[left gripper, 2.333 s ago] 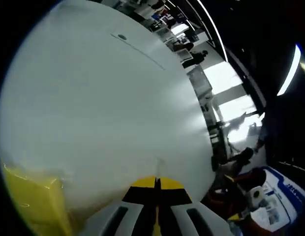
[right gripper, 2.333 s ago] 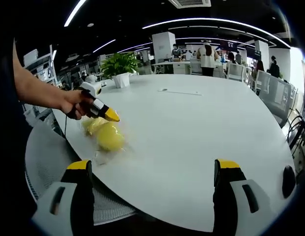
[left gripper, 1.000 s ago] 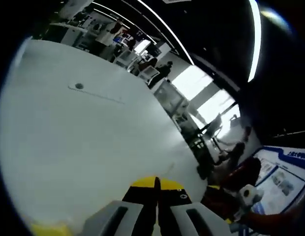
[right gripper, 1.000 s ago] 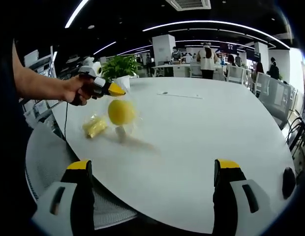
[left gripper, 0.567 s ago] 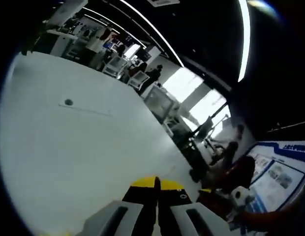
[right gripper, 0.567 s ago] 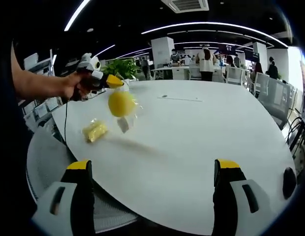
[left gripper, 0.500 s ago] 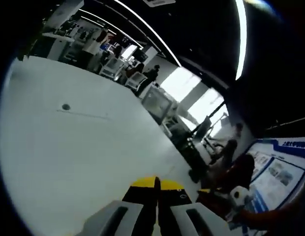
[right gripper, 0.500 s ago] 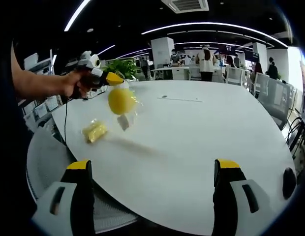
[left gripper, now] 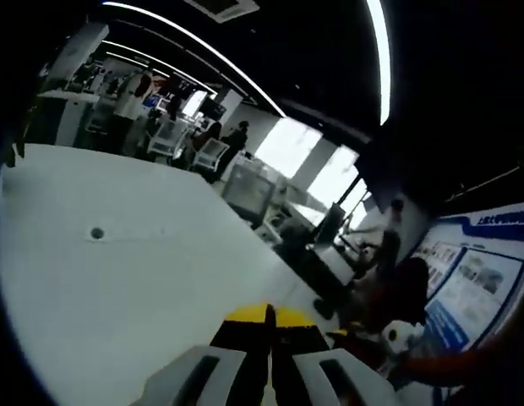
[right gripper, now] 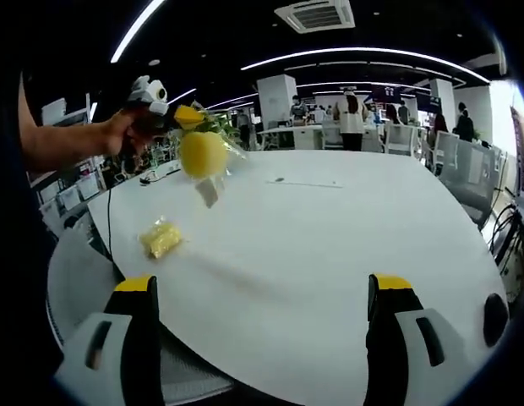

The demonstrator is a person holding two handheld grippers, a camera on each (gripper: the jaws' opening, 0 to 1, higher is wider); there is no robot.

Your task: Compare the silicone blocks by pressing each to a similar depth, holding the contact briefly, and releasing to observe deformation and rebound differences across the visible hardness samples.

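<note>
In the right gripper view a hand holds my left gripper high at the upper left. It is shut on the top of a clear bag, and a round yellow silicone sample hangs in that bag well above the white table. A second yellow silicone block, also bagged, lies on the table near its left edge. My right gripper stands wide open over the near table edge with nothing between its jaws. In the left gripper view my left gripper has its yellow tips pressed together over the table.
A small round grommet sits mid-table, also seen as a grommet in the left gripper view. A potted plant stands at the far edge. People and chairs are beyond the table, to the back and right.
The left gripper has risen, lifting the bagged round yellow sample from the table to well above it. The other yellow block stayed on the table. The right gripper stayed open.
</note>
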